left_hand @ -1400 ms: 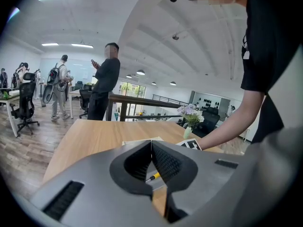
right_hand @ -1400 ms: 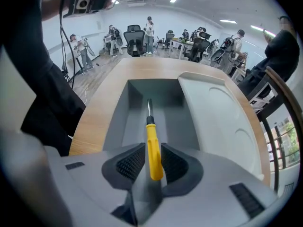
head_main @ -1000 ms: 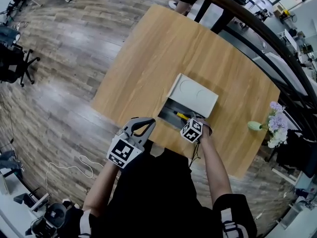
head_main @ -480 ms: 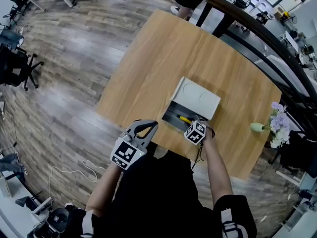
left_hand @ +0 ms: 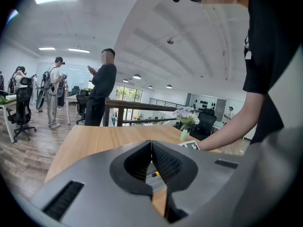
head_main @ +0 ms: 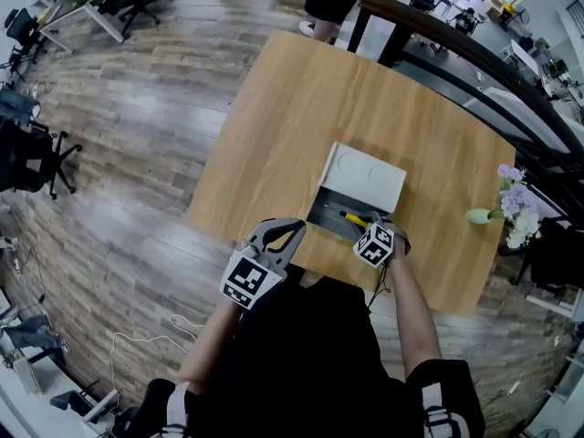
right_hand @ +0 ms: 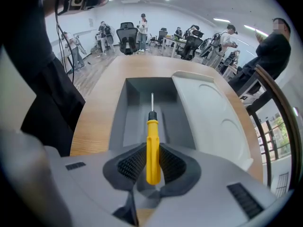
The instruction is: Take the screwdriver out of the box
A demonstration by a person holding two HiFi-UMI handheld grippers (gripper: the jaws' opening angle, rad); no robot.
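Screwdriver (right_hand: 152, 141) is being clamped by its yellow handle between the right gripper (right_hand: 152, 163) fingers, with its metal shaft pointing over the inside of the open gray box (right_hand: 118, 122). Box is sitting by the tabletop (head_main: 301, 99) near edge, white lid (right_hand: 213, 122) lying open toward the middle. Left gripper (left_hand: 151, 148) fingers are pressing together on nothing, hanging at the near edge, left of the box.
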